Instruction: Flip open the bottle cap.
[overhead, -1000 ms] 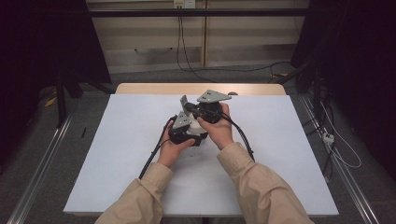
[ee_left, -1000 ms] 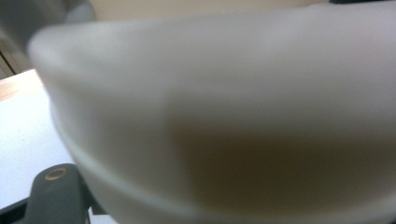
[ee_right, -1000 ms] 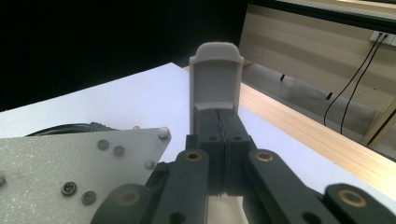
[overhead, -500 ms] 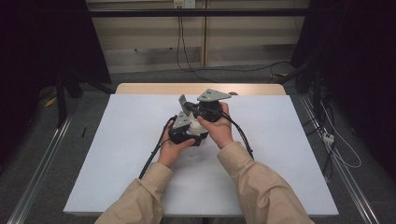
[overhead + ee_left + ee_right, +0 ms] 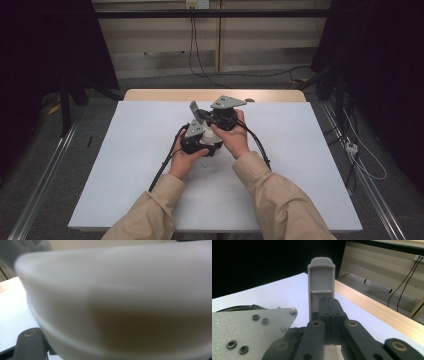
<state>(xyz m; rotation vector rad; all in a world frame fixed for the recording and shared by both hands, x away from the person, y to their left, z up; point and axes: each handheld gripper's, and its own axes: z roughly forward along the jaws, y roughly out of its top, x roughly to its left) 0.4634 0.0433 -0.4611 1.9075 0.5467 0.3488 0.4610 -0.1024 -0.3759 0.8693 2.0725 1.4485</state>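
Note:
Both grippers are held close together over the middle of the white table [image 5: 130, 165]. My right gripper [image 5: 329, 306] has its black jaws pressed together. A light grey plastic piece [image 5: 321, 282] stands upright right at their tips; I cannot tell whether they pinch it. From above, that grey piece [image 5: 194, 107] sticks up just left of the right gripper [image 5: 204, 116]. The left gripper [image 5: 196, 131] sits below it in the person's left hand. A blurred pale shape [image 5: 120, 302] lies right against the left gripper's camera, and one dark finger [image 5: 30, 345] shows at the bottom left.
Black cables [image 5: 162, 170] trail from the grippers toward the person. The left gripper's grey plate [image 5: 247, 332] lies close beside the right jaws. A wooden strip [image 5: 210, 95] runs along the table's far edge. Metal rails [image 5: 45, 170] flank the table on the floor.

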